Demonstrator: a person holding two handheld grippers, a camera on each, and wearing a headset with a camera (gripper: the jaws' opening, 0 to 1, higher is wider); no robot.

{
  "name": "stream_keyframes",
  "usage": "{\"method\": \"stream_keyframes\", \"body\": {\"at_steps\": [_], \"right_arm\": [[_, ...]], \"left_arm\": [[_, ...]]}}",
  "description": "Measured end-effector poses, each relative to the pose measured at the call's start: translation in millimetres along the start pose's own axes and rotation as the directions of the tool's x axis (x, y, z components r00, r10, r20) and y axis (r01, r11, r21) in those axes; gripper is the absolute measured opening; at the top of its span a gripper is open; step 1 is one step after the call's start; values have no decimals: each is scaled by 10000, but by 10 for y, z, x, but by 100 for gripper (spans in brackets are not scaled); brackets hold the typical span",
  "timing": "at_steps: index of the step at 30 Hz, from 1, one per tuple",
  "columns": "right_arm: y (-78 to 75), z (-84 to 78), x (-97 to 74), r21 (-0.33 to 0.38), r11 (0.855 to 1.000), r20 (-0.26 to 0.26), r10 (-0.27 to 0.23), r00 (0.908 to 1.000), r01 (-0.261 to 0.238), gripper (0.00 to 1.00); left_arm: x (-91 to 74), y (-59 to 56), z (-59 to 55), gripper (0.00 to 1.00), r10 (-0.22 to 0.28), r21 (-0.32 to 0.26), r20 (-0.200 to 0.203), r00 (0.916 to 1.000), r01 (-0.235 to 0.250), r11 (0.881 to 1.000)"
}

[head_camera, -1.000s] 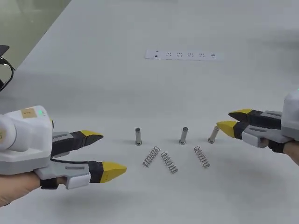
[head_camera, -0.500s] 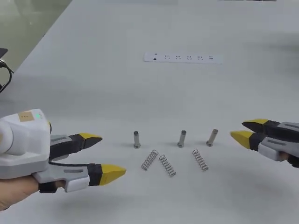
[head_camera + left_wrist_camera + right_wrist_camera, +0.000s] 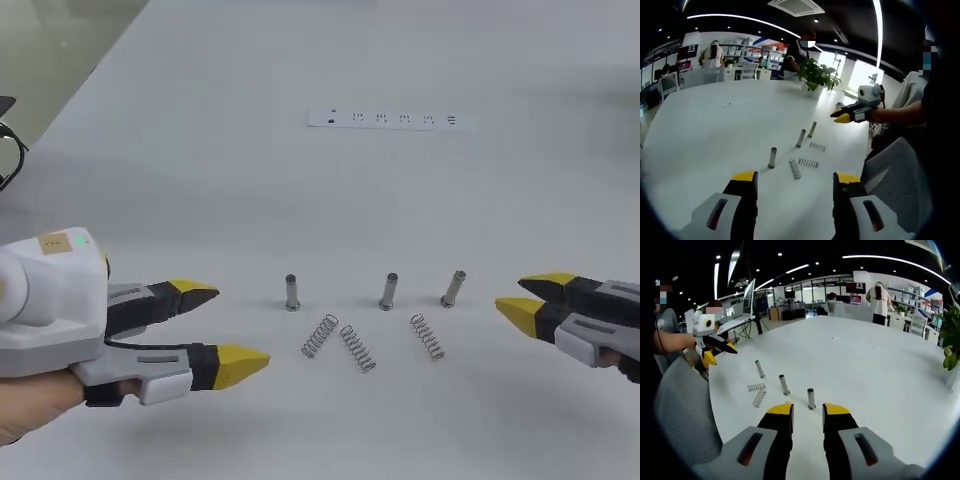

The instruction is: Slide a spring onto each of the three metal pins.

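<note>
Three short metal pins stand in a row on the white table: left pin [image 3: 291,292], middle pin [image 3: 389,291], and right pin [image 3: 455,288], which leans a little. Just in front of them lie three loose springs [image 3: 320,335] [image 3: 358,348] [image 3: 428,336]. My left gripper [image 3: 235,325] is open, well to the left of the left pin [image 3: 772,157], with nothing between its jaws. My right gripper [image 3: 510,295] is open too, a short way right of the right pin [image 3: 811,398] and apart from it. Its own view looks along the row of pins.
A white power strip [image 3: 388,120] lies far back on the table. A black cable [image 3: 8,150] curls at the left edge. People stand in the room beyond the table, and a potted plant [image 3: 817,75] sits at its far end. A grey mesh chair [image 3: 895,180] is beside me.
My right gripper has drawn back to the right and slightly down, away from the right pin, which now stands free. The left gripper has hardly moved.
</note>
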State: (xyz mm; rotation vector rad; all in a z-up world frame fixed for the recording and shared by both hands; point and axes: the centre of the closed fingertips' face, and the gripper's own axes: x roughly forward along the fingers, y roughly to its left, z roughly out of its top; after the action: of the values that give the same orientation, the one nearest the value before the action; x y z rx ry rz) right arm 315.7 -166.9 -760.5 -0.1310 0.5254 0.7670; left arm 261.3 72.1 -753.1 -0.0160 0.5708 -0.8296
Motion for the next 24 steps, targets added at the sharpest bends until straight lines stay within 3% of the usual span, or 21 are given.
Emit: {"method": "stream_keyframes", "body": {"at_steps": [11,18,24], "right_arm": [[127,-104,31,35,9999,-190,129,9997,-128,20],[274,-218,115,-162,9986,-718,481,9963,-494,21],[278,-257,180,-34,9985,-1103,531,9925,-538,21]], "left_arm": [[-1,-2,-1,56,38,-41,36,10000,-38,10000],[-4,1,-12,55,71,-52,36,10000,-70,10000],[-12,-2,-25,55,77,-71,42,10000,-77,9999]]}}
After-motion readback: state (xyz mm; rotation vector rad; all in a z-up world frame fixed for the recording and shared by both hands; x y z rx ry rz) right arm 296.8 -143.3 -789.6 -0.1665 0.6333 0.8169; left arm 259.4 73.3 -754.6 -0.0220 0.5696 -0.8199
